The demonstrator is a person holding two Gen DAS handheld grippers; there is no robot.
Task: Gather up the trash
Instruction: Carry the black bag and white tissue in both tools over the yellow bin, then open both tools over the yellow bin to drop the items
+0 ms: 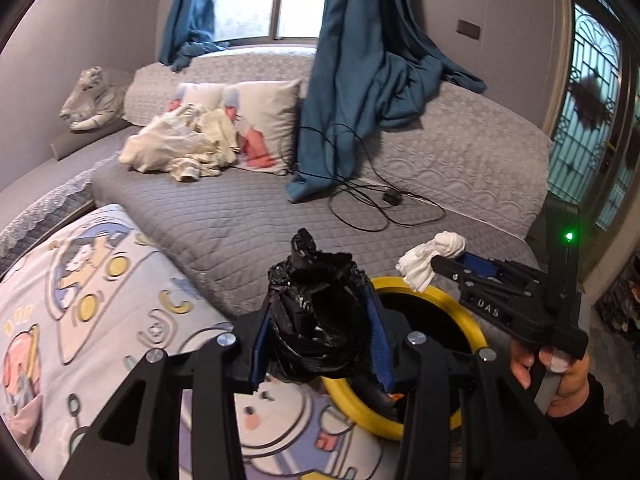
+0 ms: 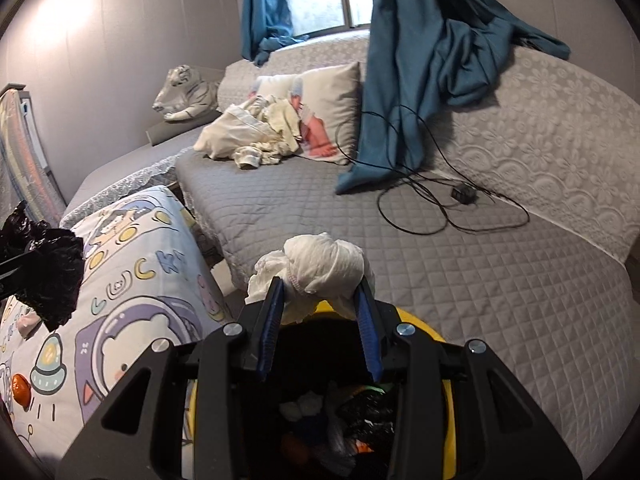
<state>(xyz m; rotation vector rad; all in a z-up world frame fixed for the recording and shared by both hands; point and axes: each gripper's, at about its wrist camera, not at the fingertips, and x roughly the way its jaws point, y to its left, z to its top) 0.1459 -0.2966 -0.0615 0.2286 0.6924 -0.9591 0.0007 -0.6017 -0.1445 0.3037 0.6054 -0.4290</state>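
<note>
My left gripper [image 1: 320, 300] is shut on a crumpled black plastic bag [image 1: 318, 312], held over the left side of a yellow-rimmed bin [image 1: 460, 308]. My right gripper [image 2: 320, 296] is shut on a white crumpled tissue wad [image 2: 320, 268], right above the same yellow-rimmed bin [image 2: 446, 408]. In the left wrist view the right gripper [image 1: 428, 268] reaches in from the right with the white tissue wad [image 1: 430, 254] at its tips, a hand [image 1: 560, 376] on its handle. In the right wrist view the black plastic bag [image 2: 44, 272] hangs at the left edge. Several pieces of trash [image 2: 340, 420] lie inside the bin.
A cartoon-print quilt [image 1: 80, 320] lies left of the bin. Behind the bin stretches a grey quilted sofa bed [image 1: 240, 216] with cream cloths [image 1: 180, 148], a pillow [image 1: 268, 120], black cables with a charger [image 1: 392, 198] and blue curtains [image 1: 360, 80]. An orange object [image 2: 21, 390] rests on the quilt.
</note>
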